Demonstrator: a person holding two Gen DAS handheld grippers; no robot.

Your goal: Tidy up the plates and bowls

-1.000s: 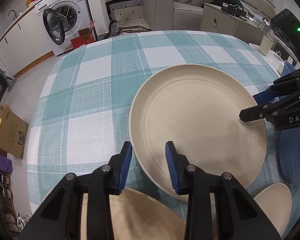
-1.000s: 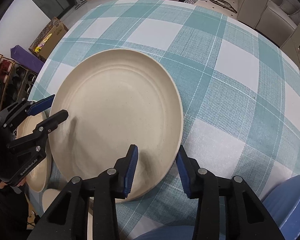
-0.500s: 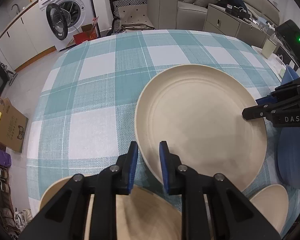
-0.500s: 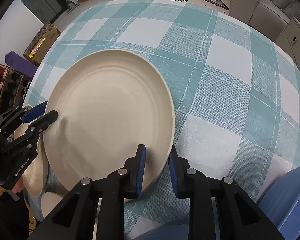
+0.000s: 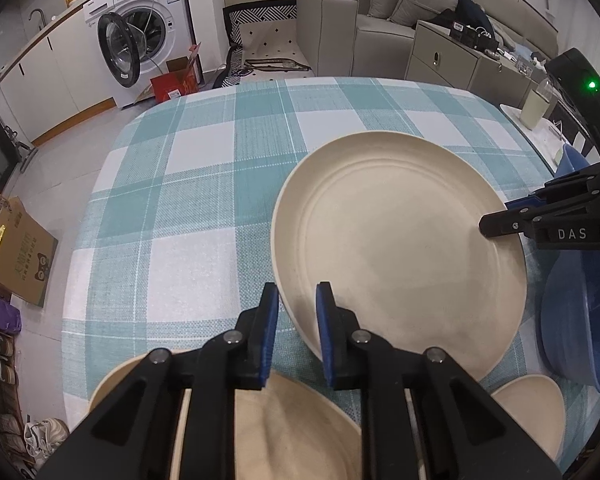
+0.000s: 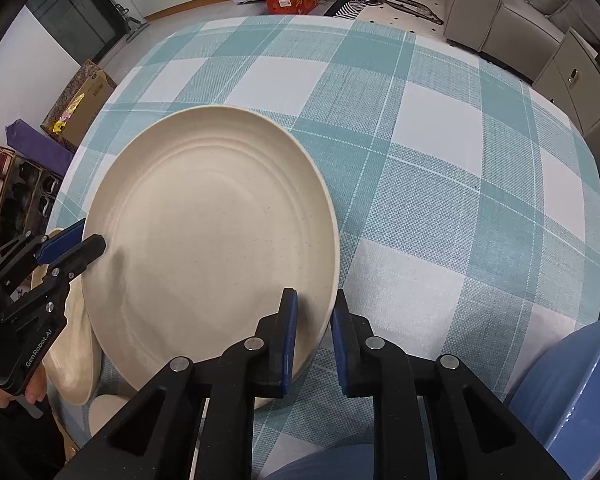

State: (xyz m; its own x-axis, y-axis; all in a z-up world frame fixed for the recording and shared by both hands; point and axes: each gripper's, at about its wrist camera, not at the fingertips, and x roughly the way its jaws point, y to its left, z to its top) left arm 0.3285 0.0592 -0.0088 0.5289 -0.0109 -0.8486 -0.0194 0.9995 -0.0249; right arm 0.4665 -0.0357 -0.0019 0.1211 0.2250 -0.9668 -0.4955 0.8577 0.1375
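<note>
Left gripper (image 5: 297,304): blue-padded jaws, just closed in, clamp the near rim of the large round cream plate (image 5: 400,248), one pad above the rim and one below. Right gripper (image 6: 315,312): jaws, likewise just closed in, pinch the opposite edge of the same plate, the rim passing between the pads. The plate lies between the two grippers over the teal-and-white checked tablecloth (image 6: 440,184). Nearest the left camera, beneath the gripper, another cream plate (image 5: 284,432); at the right, a blue bowl (image 5: 572,320).
</note>
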